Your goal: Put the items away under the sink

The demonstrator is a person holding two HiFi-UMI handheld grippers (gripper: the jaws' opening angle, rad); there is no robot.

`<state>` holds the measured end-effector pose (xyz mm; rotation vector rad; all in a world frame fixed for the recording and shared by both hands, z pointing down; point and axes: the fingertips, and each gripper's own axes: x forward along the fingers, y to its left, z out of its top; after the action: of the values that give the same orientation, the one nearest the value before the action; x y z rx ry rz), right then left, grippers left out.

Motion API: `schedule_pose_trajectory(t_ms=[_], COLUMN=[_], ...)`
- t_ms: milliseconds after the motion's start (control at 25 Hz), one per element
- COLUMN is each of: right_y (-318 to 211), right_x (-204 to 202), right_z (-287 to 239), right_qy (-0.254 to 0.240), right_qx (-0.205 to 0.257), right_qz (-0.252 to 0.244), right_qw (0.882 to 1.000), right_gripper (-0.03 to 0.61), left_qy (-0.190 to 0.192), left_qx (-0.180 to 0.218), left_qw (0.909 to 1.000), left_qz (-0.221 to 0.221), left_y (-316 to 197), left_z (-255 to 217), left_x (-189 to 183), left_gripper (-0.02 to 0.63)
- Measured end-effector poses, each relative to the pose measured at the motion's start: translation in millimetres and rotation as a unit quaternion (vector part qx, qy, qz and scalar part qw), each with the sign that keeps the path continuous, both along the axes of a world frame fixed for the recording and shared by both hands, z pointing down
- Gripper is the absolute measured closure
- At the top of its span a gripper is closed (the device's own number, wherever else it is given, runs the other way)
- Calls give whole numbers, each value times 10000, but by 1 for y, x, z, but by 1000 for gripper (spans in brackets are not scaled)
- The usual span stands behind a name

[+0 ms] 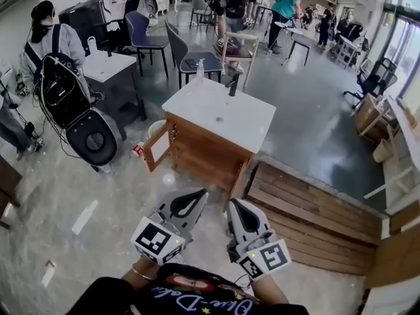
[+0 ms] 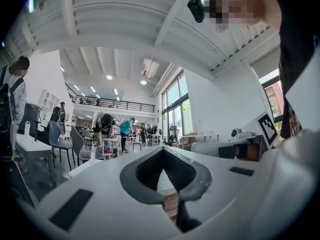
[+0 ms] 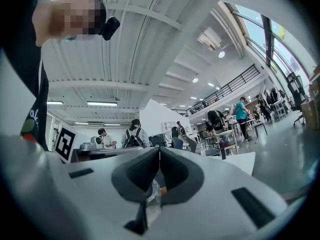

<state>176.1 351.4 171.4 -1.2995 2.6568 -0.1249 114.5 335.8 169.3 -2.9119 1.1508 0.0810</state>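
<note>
The sink cabinet (image 1: pixel 197 151) stands ahead of me, made of wood with a white top (image 1: pixel 220 113) and a black faucet (image 1: pixel 233 84). Its left door (image 1: pixel 157 147) hangs open. A clear bottle (image 1: pixel 200 68) stands at the top's far edge. A small item with red on it (image 1: pixel 138 150) lies on the floor left of the door, beside a pale round container (image 1: pixel 156 128). My left gripper (image 1: pixel 200 194) (image 2: pixel 162 150) and right gripper (image 1: pixel 235 205) (image 3: pixel 159 149) are side by side short of the cabinet. Both are shut, point level and hold nothing.
A wooden platform (image 1: pixel 315 215) lies on the floor right of the cabinet. A person with a backpack (image 1: pixel 56 64) and a round black-and-white machine (image 1: pixel 95 140) are at the left. Tables, chairs and more people fill the back of the hall.
</note>
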Motion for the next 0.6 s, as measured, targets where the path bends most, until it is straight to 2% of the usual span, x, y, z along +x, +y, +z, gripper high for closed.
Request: schedule_pose_trajectory(t_ms=[120,320,600], right_y=[-13,-30,-49], right_x=[-7,-12,-36], right_z=[2,5,5], right_qy=[5,51,112], right_qx=[-42,-86,-129], right_qz=[17,90,26], right_qw=[10000,9999,9999], right_gripper=[569,569,569], left_qy=[94,-80,-22], left_qx=[-60,99,-10], left_qw=[9999,9999,9999], left_qz=[52,81,111], left_y=[-13,-28,-45], left_z=[0,3,4], left_x=[-7,-10,-31], left_gripper=[606,606,606])
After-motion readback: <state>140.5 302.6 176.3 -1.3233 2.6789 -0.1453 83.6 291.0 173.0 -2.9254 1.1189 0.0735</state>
